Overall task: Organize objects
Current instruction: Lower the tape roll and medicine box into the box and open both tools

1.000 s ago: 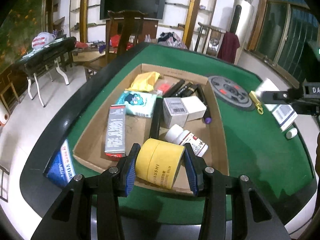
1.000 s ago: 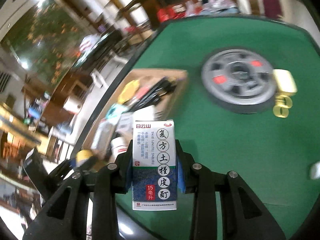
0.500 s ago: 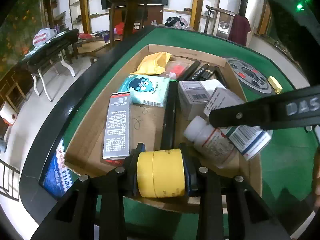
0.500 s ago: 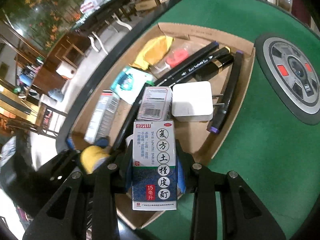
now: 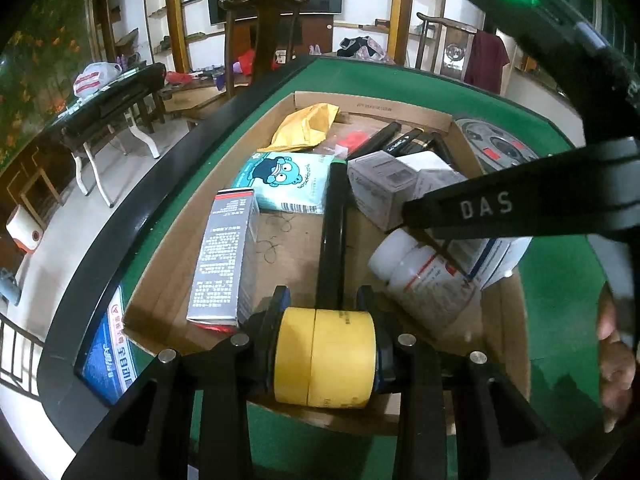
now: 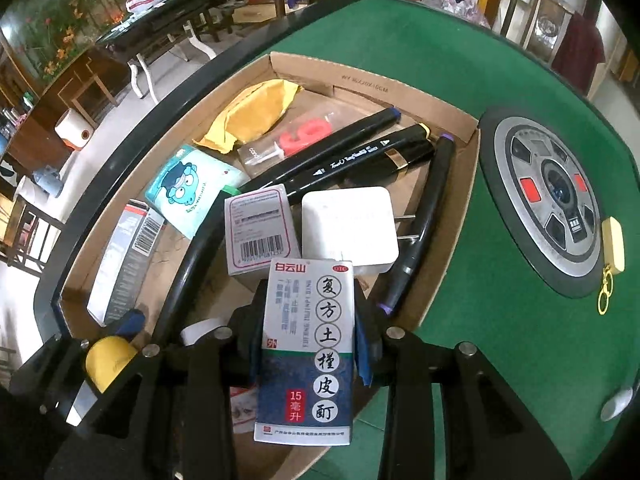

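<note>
Green felt covers the surface [image 6: 460, 80], which has a black rim, and a shallow brown cardboard tray [image 5: 168, 280] lies along its left edge. Beyond that edge stand dark wooden chairs and a wall-mounted screen.

The left tongs [image 5: 325, 332] are closed on a yellow roll of tape [image 5: 325, 354], held on its side at the near wall of the tray. The right tongs [image 6: 308, 328] clamp a white and dark blue medicine carton [image 6: 306, 354] printed with Chinese characters, upright over the near part of the tray.

Inside the tray, a long grey carton [image 5: 224, 268] lies along the left wall, with a pale blue tissue pack bearing a cartoon face [image 5: 286, 182] beyond it. A crumpled yellow bag [image 6: 252, 114] fills the far left corner. Several black marker pens [image 6: 352, 160] lie diagonally toward the far right corner, and a white square charger [image 6: 348, 232] sits just beside a small white barcoded box [image 6: 260, 234] in the middle. A white pill bottle [image 5: 424, 276] lies on its side near the right wall.

Outside the tray, on the felt toward the right edge, a round grey dial panel [image 6: 548, 196] is set into the surface, with a yellow key fob [image 6: 614, 248] touching its rim.
</note>
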`<state>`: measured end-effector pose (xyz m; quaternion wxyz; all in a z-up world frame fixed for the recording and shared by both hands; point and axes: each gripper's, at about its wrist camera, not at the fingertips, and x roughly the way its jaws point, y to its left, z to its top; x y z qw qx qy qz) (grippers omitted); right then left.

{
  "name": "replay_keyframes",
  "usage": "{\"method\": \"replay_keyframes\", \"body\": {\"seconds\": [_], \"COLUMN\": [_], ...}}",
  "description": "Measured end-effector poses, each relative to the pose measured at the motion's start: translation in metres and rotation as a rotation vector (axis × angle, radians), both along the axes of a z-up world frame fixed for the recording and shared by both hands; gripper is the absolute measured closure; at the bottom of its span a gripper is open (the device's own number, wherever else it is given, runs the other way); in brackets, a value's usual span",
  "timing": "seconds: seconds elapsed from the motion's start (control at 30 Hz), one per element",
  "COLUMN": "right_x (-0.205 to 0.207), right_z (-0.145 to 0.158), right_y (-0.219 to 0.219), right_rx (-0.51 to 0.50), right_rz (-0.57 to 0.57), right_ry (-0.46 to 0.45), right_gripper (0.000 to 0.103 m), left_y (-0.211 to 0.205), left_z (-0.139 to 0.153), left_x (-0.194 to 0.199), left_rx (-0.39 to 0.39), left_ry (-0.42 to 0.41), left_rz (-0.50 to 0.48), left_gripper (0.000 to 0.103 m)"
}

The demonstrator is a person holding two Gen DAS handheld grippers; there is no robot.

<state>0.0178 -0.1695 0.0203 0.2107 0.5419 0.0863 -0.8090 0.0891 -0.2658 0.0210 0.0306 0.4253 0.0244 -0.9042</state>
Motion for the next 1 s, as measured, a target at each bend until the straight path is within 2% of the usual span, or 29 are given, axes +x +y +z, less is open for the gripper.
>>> {"method": "replay_keyframes", "body": {"seconds": [0.1,0.23,0.4,0.5,1.0], "right_x": [0.003,0.005,0.013,0.017,0.034], "right_z": [-0.002,-0.004,0.001,0.008,0.029], "right_y": [0.005,0.016,0.021,0.026,0.027], "right_rx": [-0.058,-0.145,-0.203,-0.242,-0.300], "right_rz": [0.020,-0.010,-0.017,-0.013,-0.015], "right_ry": [-0.047,-0.092,-0.094,-0.087,-0.040], "right_gripper": [0.070,0.070,0.069,0.063,0.060], "left_y": [0.003,0.000,-0.004,-0.005,-0.004], "left_z": [0.007,0.024,0.041,0.045,0.053], "left_x": [0.007,0.020,0.032,0.035,0.036], "left_rx": [-0.022,-0.025,-0.062,-0.081,-0.112], "left_ry": [0.025,0.086,0.133,0.152,0.156], "left_rz": [0.012,0.061,0.119,0.148,0.190], "left_gripper": [0.072,0.045,0.040,0.039,0.038]}}
